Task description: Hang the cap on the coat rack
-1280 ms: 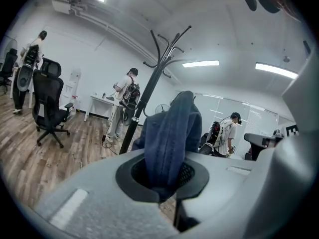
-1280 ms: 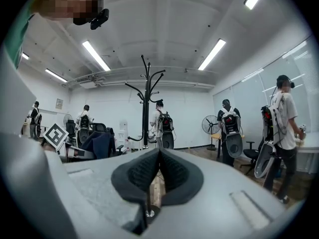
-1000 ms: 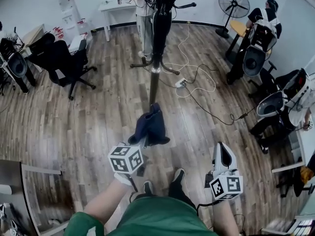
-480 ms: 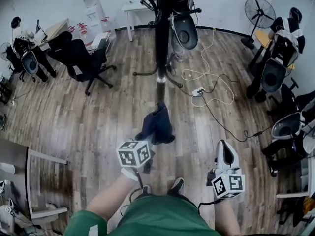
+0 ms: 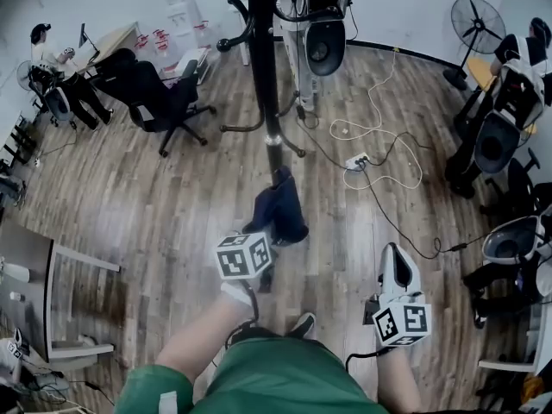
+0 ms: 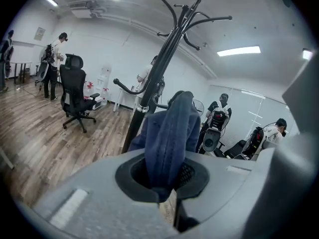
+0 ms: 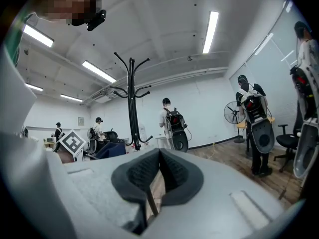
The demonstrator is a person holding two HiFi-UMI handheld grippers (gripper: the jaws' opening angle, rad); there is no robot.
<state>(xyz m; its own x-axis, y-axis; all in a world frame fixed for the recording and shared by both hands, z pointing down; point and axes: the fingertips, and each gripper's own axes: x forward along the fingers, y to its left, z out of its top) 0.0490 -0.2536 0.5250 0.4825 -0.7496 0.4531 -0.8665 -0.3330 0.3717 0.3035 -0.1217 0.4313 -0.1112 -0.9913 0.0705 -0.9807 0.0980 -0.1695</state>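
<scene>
A dark blue cap hangs folded from my left gripper, whose jaws are shut on its fabric. In the head view the cap is held up in front of me, just short of the black coat rack. The rack's curved hooks spread above the cap in the left gripper view. My right gripper stays low at my right side, jaws shut with nothing between them.
A black office chair stands left of the rack. White cables and a power strip lie on the wood floor to the right. Several people with backpack rigs stand around, and a fan is at the far right. A table edge is at my left.
I have stepped closer to the coat rack: its pole and hooks loom larger and nearer. The left gripper, still holding the cap, has moved forward and slightly right. The right gripper has stayed put.
</scene>
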